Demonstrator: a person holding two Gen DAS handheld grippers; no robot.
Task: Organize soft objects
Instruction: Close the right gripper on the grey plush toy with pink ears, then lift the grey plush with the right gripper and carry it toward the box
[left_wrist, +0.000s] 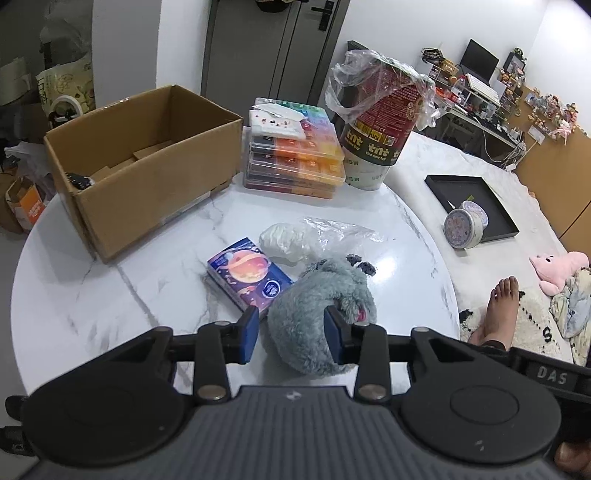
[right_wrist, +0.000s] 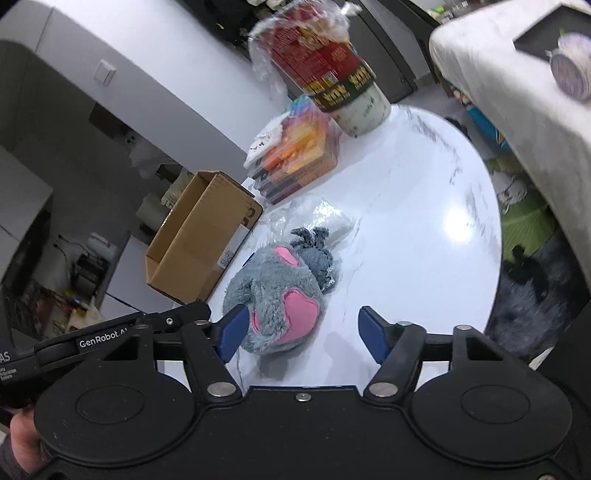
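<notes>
The left gripper (left_wrist: 291, 334) sat around the grey plush toy (left_wrist: 319, 312), its two blue pads spread roughly to the toy's width: the right pad pressed into the fur, while the left pad looked to be just beside it, so whether the jaws had a real hold could not be told. The toy lay on the white marble table (left_wrist: 110, 288), near the person's edge, touching a blue tissue pack (left_wrist: 248, 275) on its left, with a crumpled plastic bag (left_wrist: 317, 236) just behind it. The right gripper (right_wrist: 300, 334) hung wide apart and held nothing; the toy's pink patches showed beside its left pad in that view.

By the look of it, the step in hand was the pickup of the plush, the first soft item. The open cardboard box (left_wrist: 147, 162) at the table's far left seemed the likely destination. The next move probably called for the left jaws to close until the fur compressed, then a lift high enough to clear the tissue pack and the box wall
</notes>
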